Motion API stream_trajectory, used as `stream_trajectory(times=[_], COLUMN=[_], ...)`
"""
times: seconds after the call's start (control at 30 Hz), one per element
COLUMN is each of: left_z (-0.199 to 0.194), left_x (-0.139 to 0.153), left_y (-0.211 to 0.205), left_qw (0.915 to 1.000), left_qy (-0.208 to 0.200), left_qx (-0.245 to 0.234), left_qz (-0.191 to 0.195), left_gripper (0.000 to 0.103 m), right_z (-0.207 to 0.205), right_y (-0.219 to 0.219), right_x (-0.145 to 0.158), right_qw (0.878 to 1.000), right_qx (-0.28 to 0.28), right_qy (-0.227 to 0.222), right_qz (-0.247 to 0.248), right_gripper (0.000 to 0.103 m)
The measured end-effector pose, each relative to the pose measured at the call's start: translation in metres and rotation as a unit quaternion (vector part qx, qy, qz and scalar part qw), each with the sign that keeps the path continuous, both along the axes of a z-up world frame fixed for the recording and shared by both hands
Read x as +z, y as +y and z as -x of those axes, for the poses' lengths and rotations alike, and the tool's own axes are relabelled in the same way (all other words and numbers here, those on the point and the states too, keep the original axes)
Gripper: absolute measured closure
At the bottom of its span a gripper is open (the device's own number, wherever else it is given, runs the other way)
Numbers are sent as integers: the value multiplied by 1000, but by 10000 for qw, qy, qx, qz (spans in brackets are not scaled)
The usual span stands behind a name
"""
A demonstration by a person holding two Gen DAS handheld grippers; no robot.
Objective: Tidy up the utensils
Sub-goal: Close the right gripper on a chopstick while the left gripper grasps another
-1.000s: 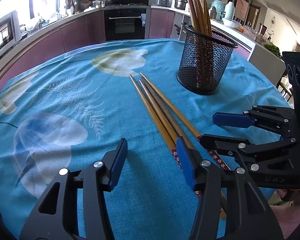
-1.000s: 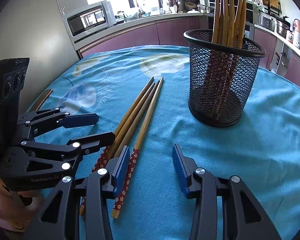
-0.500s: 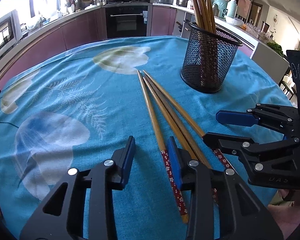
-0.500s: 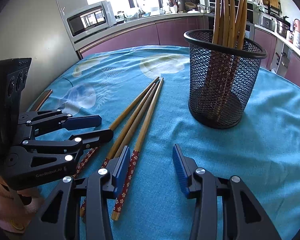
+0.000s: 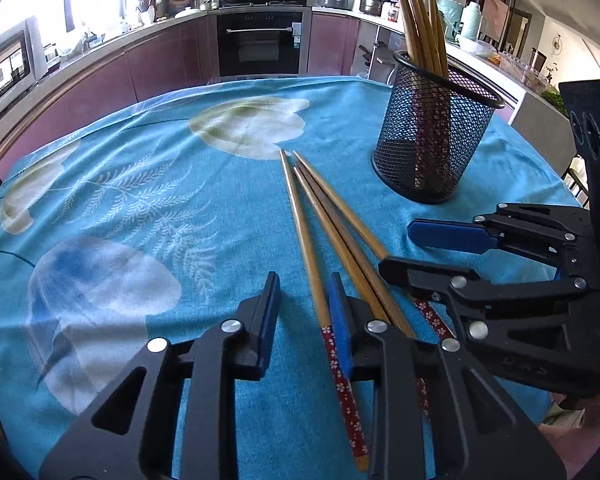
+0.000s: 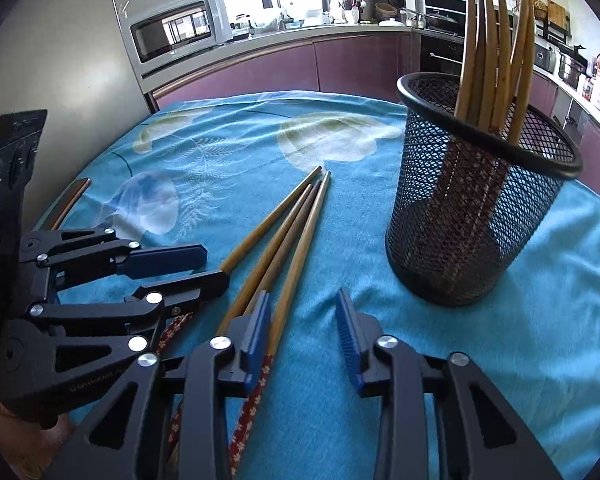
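Observation:
Several wooden chopsticks (image 5: 332, 220) with red flowered handles lie in a bundle on the blue tablecloth (image 5: 140, 200); they also show in the right wrist view (image 6: 284, 236). A black mesh holder (image 5: 432, 140) with several upright chopsticks stands behind them, also in the right wrist view (image 6: 476, 216). My left gripper (image 5: 304, 304) is open and low, with the leftmost chopstick between its jaws. My right gripper (image 6: 304, 320) is open beside the bundle's right edge, nothing between its jaws.
The round table's edge curves behind the holder. Kitchen counters, an oven (image 5: 260, 40) and a microwave (image 6: 176, 32) lie beyond. A thin wooden strip (image 6: 70, 204) shows at the table's left edge.
My left gripper has shifted right and narrowed, so the leftmost chopstick now lies between its jaws. The right gripper has edged forward toward the holder.

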State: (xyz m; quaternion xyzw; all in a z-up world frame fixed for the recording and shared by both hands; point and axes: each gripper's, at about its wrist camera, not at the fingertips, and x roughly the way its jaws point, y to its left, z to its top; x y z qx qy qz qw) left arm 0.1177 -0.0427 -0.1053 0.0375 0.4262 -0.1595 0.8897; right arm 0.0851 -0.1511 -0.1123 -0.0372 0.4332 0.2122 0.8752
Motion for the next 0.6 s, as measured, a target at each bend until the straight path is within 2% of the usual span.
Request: stream_trajectory(times=[0.17,0.33,0.6], left_z=[-1,-2,-1], left_x=[-1,-2,-2], left_y=[-1,-1,2], left_qw=[10000,9998,9996], left_qy=[26,59,64], left_qx=[-16,8,103], left_qz=[78,164,265], left_gripper=[88,93,94], right_z=[-5,-7,-6], right_y=[-1,-10,-19], right_x=[-1,-2,-1], right_qw=[10000,9995,9980], right_qx=[-43,-197,-352], right_qy=[10,91,123], right_qz=[15,-227,-508], right_gripper=[84,96,98])
